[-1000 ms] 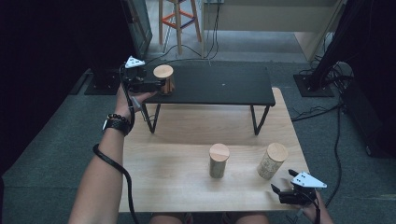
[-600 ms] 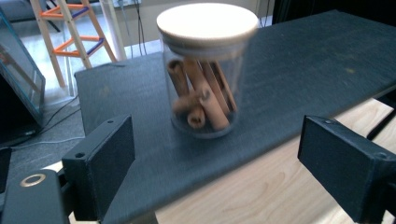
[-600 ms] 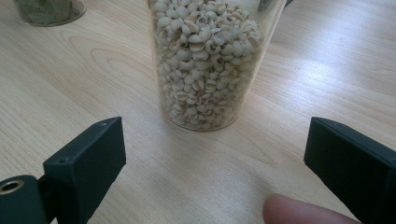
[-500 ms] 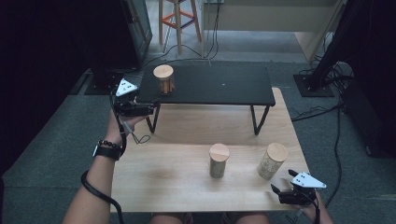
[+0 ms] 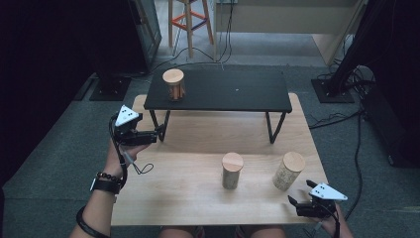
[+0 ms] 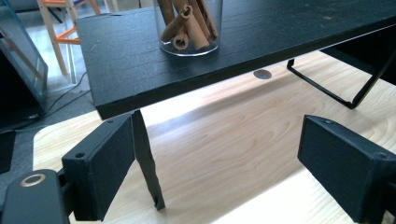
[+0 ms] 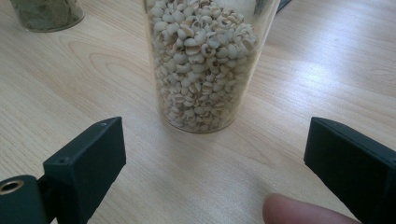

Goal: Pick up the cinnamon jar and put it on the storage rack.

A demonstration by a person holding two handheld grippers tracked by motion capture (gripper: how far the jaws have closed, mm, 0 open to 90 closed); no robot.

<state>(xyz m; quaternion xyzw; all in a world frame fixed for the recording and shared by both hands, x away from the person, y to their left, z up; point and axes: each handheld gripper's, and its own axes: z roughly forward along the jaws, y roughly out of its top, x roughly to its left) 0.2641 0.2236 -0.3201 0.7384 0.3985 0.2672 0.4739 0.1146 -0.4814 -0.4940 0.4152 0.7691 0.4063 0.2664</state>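
A wooden-lidded glass jar of cinnamon sticks point(image 5: 174, 84) point(image 6: 189, 25) stands at the left end of a low black shelf point(image 5: 233, 94). My left gripper point(image 5: 157, 133) point(image 6: 224, 168) hovers open and empty in front of and below the shelf's left corner, near its leg. A jar of pale grains point(image 5: 288, 170) point(image 7: 205, 65) and a jar of dried leaves point(image 5: 232, 170) point(image 7: 46, 14) stand on the wooden table point(image 5: 178, 188). My right gripper point(image 5: 293, 203) point(image 7: 215, 158) rests open at the table's front right, facing the grain jar and short of it.
The black shelf point(image 6: 261, 51) stands on thin metal legs point(image 5: 271, 130) over the table's far half. A fingertip point(image 7: 299, 212) shows at the bottom of the right gripper view. A stool point(image 5: 189, 22) and cables point(image 5: 341, 119) lie on the floor beyond.
My left gripper has drawn back from beside the cinnamon jar, moving toward the person, left and down. The jar stays on the shelf. The right gripper has not moved.
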